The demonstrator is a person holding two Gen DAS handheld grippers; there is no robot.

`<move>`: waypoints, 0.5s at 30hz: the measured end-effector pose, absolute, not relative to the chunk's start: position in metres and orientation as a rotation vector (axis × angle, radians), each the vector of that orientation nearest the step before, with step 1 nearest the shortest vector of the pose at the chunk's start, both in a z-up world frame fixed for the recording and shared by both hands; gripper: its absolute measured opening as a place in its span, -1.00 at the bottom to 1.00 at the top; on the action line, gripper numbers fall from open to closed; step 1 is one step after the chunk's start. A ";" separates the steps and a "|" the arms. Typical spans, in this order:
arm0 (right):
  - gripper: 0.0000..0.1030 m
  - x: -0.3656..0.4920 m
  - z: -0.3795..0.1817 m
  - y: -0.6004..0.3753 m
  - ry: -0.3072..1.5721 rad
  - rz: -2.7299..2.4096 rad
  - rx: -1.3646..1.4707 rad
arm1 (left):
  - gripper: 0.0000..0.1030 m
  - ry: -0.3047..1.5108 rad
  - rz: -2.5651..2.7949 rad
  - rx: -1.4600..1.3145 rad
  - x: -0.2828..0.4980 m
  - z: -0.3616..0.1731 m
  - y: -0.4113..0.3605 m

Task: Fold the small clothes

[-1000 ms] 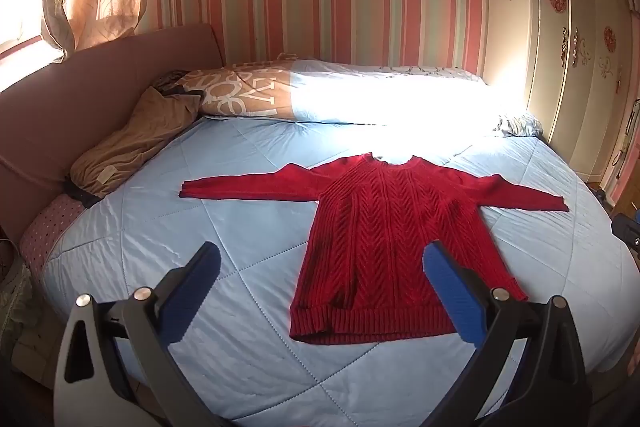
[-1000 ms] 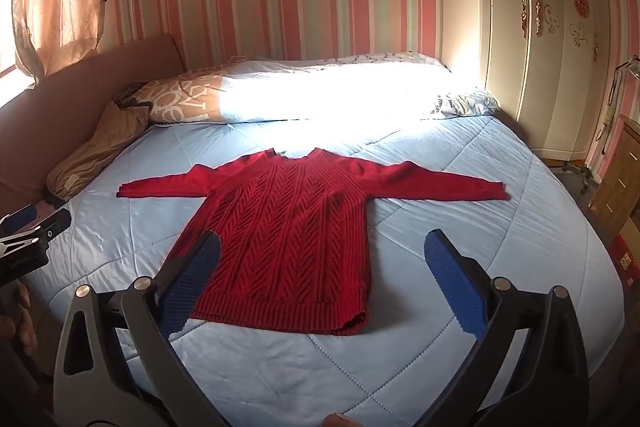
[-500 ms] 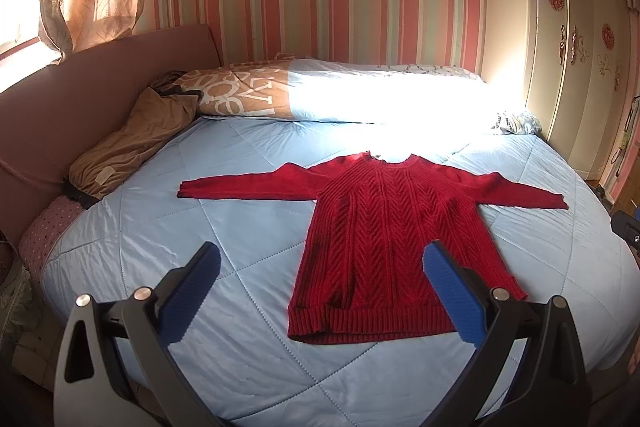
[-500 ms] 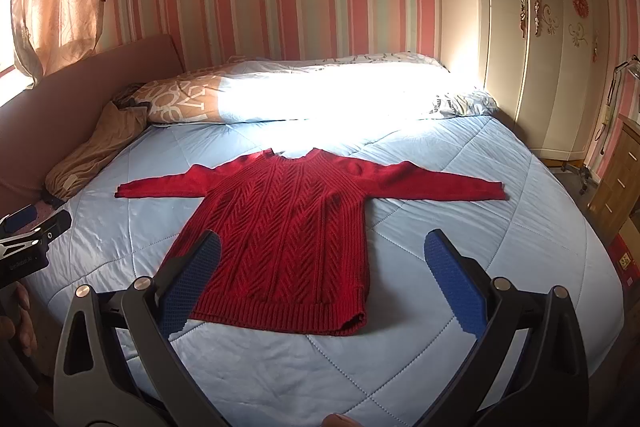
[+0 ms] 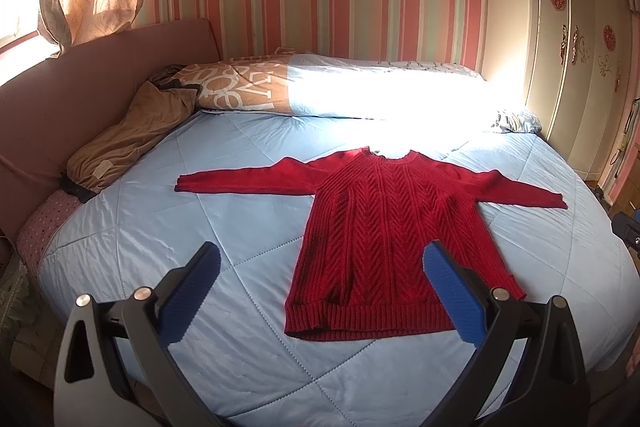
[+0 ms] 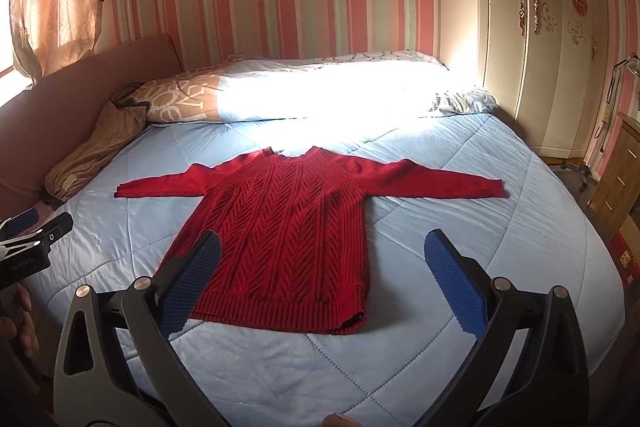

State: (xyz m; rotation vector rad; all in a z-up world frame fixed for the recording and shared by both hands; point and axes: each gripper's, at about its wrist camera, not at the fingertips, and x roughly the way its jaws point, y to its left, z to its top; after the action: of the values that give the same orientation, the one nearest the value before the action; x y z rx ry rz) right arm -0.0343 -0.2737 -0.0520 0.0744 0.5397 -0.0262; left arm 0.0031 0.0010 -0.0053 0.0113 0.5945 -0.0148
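Observation:
A red cable-knit sweater (image 5: 384,227) lies flat on the light blue quilted bed (image 5: 200,227), sleeves spread wide, hem toward me. It also shows in the right wrist view (image 6: 288,227). My left gripper (image 5: 320,291) is open and empty, held above the bed's near edge, left of the hem. My right gripper (image 6: 320,287) is open and empty, held above the near edge, over the hem's right part. The left gripper's tip (image 6: 28,227) shows at the right wrist view's left edge.
A rolled duvet and pillows (image 5: 320,87) lie along the far side of the bed. A brown garment (image 5: 128,139) lies at the far left by the pink headboard (image 5: 80,87). A cream wardrobe (image 6: 540,47) stands on the right, a wooden drawer unit (image 6: 616,179) beside it.
Both grippers stay open. Both views have shifted very slightly; the sweater has not moved.

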 end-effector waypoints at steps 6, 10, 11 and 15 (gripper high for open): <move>0.94 -0.035 -0.050 -0.275 0.533 -0.037 0.073 | 0.97 0.588 -0.018 0.012 0.002 -0.006 0.001; 0.94 -0.036 -0.049 -0.275 0.528 -0.052 0.069 | 0.97 0.588 -0.015 0.014 0.002 -0.006 0.000; 0.94 -0.036 -0.049 -0.275 0.529 -0.053 0.070 | 0.97 0.588 -0.013 0.016 0.002 -0.006 0.000; 0.94 -0.036 -0.049 -0.274 0.524 -0.067 0.061 | 0.97 0.588 -0.008 0.022 0.001 -0.007 -0.002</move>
State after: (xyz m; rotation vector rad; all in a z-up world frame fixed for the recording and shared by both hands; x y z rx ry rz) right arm -0.0363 -0.2740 -0.0495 0.0608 0.5240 -0.0672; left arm 0.0006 -0.0016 -0.0067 0.0215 0.5884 -0.0079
